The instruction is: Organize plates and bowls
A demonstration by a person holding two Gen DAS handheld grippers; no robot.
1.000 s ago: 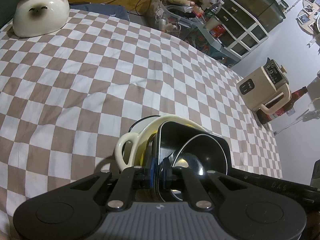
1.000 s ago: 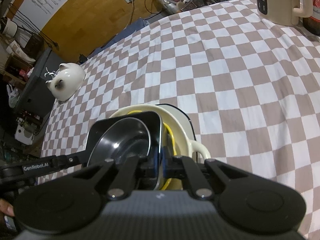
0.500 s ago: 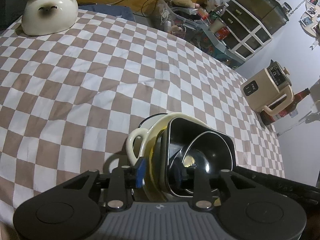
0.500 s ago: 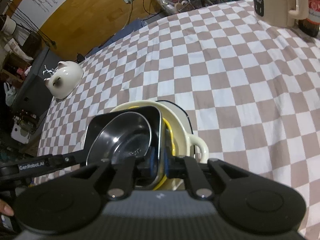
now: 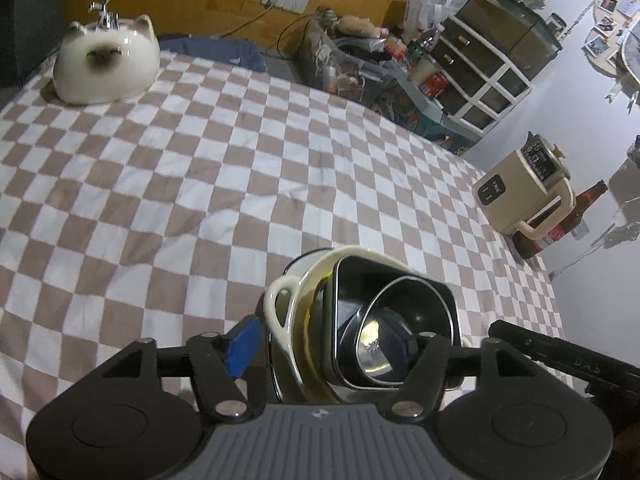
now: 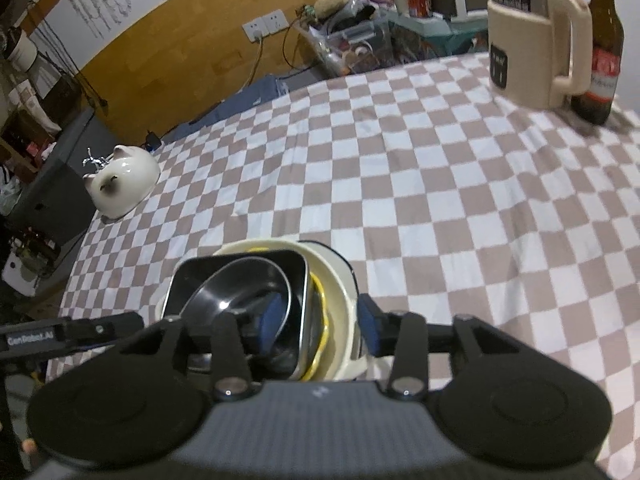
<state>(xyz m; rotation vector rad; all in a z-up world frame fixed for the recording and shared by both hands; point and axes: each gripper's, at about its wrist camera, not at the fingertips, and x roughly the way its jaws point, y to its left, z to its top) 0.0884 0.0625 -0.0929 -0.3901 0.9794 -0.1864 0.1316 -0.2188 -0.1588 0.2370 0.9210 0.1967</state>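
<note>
A nested stack stands on the checked cloth: a cream bowl with handles (image 5: 280,308) (image 6: 340,280), a yellow-rimmed dish (image 6: 320,284), a black square dish (image 5: 348,276) (image 6: 188,280) and a black round bowl (image 5: 400,300) (image 6: 224,292) on top. My left gripper (image 5: 328,346) straddles the stack's near-left rim. Its jaws are opening; the blue pad (image 5: 242,346) stands clear of the cream bowl. My right gripper (image 6: 320,322) straddles the opposite rim, jaws also opening, one pad (image 6: 272,320) inside the black bowl and the other (image 6: 368,324) outside the cream wall. Neither gripper presses on the dishes.
A white cat-shaped ceramic piece (image 5: 106,66) (image 6: 122,180) sits at the table's far corner. A beige electric jug (image 5: 524,192) (image 6: 536,40) and a brown bottle (image 5: 576,212) (image 6: 604,52) stand near the other edge. Shelves and clutter lie beyond the table.
Both grippers were shut on the stack's rims and have spread their jaws off them. Both have drawn back and up a little; the stack stays on the cloth.
</note>
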